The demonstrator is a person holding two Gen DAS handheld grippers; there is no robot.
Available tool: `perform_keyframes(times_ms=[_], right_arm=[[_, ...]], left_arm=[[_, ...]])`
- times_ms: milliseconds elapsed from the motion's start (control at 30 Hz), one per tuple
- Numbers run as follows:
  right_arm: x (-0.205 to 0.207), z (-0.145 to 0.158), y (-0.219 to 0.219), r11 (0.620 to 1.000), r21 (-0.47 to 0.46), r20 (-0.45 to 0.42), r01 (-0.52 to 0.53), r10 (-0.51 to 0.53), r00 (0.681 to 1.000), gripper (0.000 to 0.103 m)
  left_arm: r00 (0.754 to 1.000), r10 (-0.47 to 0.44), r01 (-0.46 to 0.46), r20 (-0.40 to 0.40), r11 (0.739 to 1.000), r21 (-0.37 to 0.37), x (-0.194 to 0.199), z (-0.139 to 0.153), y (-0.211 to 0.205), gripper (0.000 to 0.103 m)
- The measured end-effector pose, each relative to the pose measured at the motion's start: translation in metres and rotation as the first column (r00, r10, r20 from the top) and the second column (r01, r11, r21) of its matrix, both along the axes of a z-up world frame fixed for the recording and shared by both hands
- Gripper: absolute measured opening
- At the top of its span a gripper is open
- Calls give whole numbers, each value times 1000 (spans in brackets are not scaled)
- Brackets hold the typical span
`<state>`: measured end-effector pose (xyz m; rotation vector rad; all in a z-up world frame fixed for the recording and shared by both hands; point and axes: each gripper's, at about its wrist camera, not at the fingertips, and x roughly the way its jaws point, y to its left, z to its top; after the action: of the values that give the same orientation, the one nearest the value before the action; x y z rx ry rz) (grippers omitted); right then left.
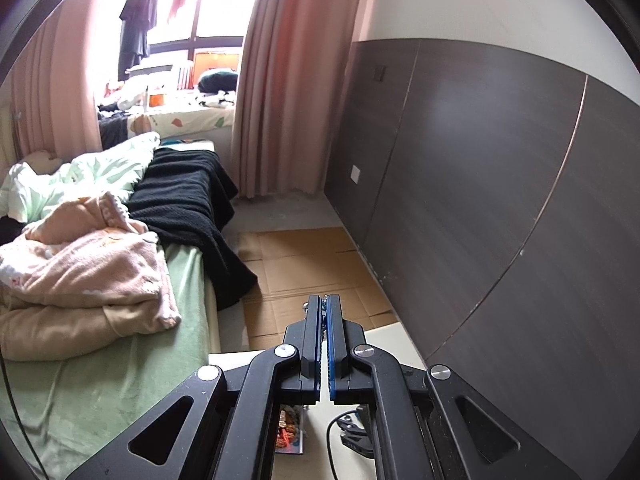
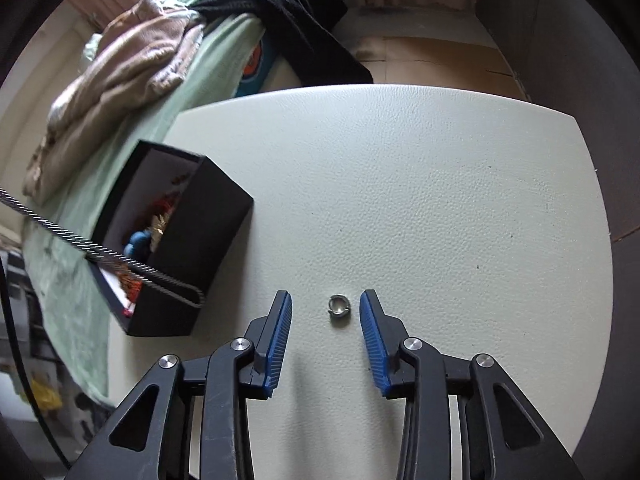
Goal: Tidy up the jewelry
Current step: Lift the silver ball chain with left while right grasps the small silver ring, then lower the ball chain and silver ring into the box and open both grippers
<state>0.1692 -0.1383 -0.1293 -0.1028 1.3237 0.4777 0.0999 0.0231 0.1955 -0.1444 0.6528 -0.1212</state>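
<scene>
Currently my right gripper (image 2: 325,310) is spread wide around the small silver ring (image 2: 339,309) flat on the table (image 2: 440,180) near its front edge, black jewelry box (image 2: 192,240) at left edge; thin ring could skid or pop out when squeezed; left gripper (image 1: 324,312) closed, apparently empty.

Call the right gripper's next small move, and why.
Probably close the right gripper on the small silver ring, lowering slightly first if it isn't at table height. The jaws stand open with the ring lying between the fingertips on the white table. The open black jewelry box, left of it, looks like the destination.
</scene>
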Motion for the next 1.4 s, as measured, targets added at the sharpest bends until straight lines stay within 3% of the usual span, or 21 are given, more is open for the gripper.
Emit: perform_keyframes(times_ms=[200, 267, 433, 733, 1067, 1233, 1400], right_arm=[[-6, -2, 11, 994, -108, 44, -27, 32, 999, 25], [-7, -1, 12, 989, -143, 60, -32, 41, 997, 14], [-6, 6, 0, 996, -87, 50, -12, 16, 999, 13], [-14, 45, -30, 996, 87, 76, 37, -44, 996, 13], [-26, 80, -38, 976, 209, 129, 56, -84, 988, 13], [-26, 84, -43, 967, 244, 133, 71, -105, 985, 13], [-23, 82, -44, 965, 245, 133, 92, -127, 983, 13]], left_arm=[[1000, 17, -17, 23, 1000, -4, -3, 12, 9, 1], [999, 24, -24, 34, 1000, -4, -4, 18, 11, 1], [998, 28, -28, 57, 1000, 0, -3, 29, 9, 1], [998, 29, -30, 59, 999, 21, 5, 24, 5, 1], [998, 63, -62, 12, 998, -9, 21, -7, 22, 1], [998, 58, -58, -11, 998, -19, 26, -23, 25, 1], [997, 52, -55, -63, 998, -44, 33, -57, 27, 1]])
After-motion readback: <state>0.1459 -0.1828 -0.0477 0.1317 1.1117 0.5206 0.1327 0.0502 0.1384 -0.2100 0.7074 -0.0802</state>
